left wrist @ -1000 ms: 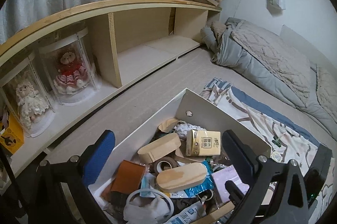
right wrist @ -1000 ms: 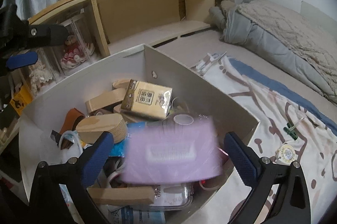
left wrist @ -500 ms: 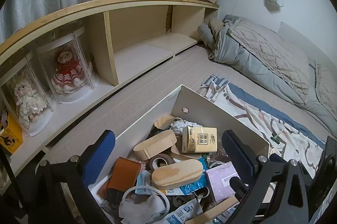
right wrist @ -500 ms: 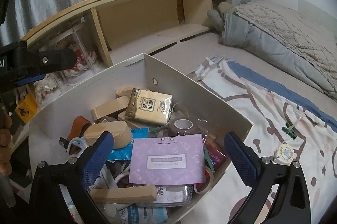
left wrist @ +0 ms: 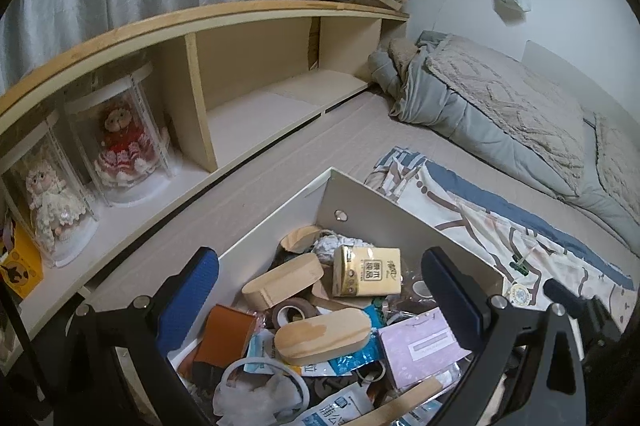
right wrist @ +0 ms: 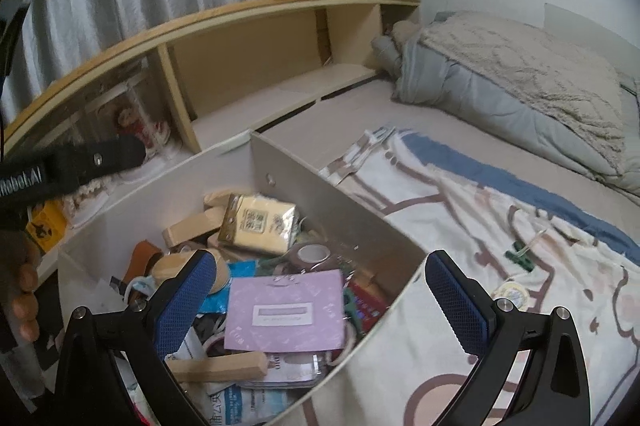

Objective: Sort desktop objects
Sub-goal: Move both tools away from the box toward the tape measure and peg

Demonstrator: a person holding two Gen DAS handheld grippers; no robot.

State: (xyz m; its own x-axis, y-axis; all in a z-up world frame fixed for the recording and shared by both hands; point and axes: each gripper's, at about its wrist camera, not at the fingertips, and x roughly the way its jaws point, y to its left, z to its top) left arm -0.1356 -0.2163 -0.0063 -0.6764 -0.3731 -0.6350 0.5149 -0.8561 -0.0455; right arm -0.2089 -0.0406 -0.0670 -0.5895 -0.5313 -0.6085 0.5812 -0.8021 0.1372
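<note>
A white open box (left wrist: 384, 205) (right wrist: 344, 209) sits on the bed, full of clutter: a yellow tissue pack (left wrist: 366, 272) (right wrist: 260, 224), oval wooden boxes (left wrist: 322, 336), a tape roll (left wrist: 290, 312) (right wrist: 312, 252), a brown wallet (left wrist: 224, 336) and a purple card packet (left wrist: 420, 346) (right wrist: 286, 310). My left gripper (left wrist: 320, 298) is open and empty above the box. My right gripper (right wrist: 320, 294) is open and empty above the box's right side, over the purple packet. On the patterned cloth (right wrist: 500, 226) lie a green clip (right wrist: 520, 254) and a small round item (right wrist: 508, 292).
A wooden shelf (left wrist: 248, 65) runs along the far side, with two dolls in clear cases (left wrist: 120, 141) at the left. A grey quilt (left wrist: 500, 105) is piled at the back right. The left gripper's body (right wrist: 72, 165) shows at the right view's left edge.
The purple packet dropped out of my right gripper into the box and lies still. My right gripper then shifted to the right. The left view barely changed.
</note>
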